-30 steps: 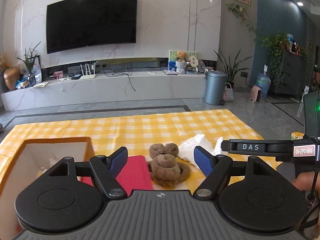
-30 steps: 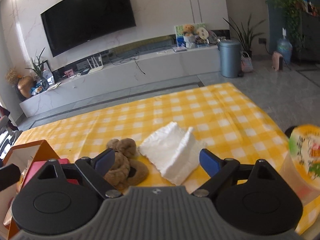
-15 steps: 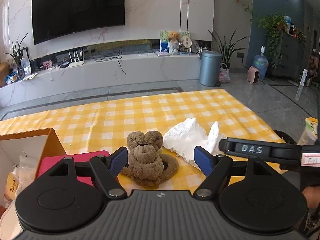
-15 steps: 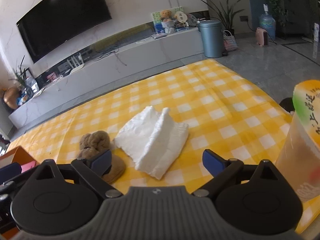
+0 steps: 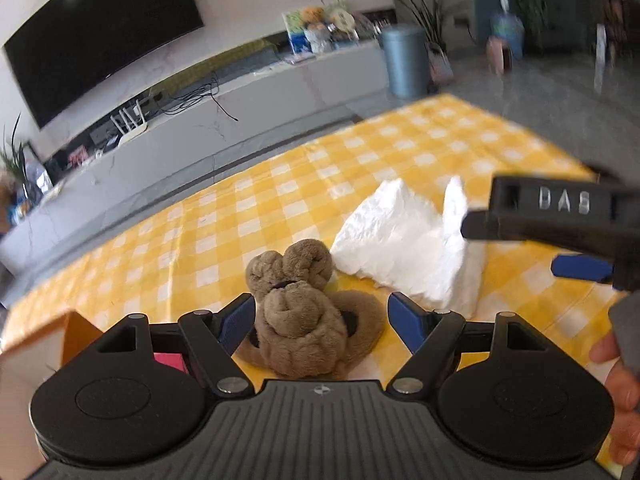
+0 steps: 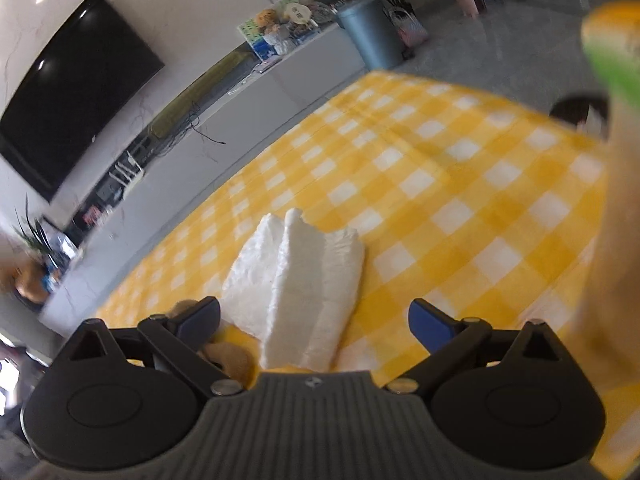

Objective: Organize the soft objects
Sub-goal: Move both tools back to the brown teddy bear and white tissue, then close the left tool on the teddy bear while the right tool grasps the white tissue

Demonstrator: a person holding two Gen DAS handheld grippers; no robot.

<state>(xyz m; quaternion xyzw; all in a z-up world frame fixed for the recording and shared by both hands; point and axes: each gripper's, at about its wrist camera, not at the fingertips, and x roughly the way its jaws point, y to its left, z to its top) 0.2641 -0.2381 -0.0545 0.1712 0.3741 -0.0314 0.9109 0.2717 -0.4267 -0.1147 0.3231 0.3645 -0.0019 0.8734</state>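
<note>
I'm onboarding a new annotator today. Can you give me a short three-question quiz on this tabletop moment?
1. True or false: the left hand-held gripper has the brown plush toy between its open fingers without pinching it.
2. Which soft thing lies ahead of the right hand-held gripper? A) white folded cloth B) a red pillow C) a blue sock
3. Fill in: the checked tablecloth is white and ______.

Key: 1 true; 2 A; 3 yellow.
</note>
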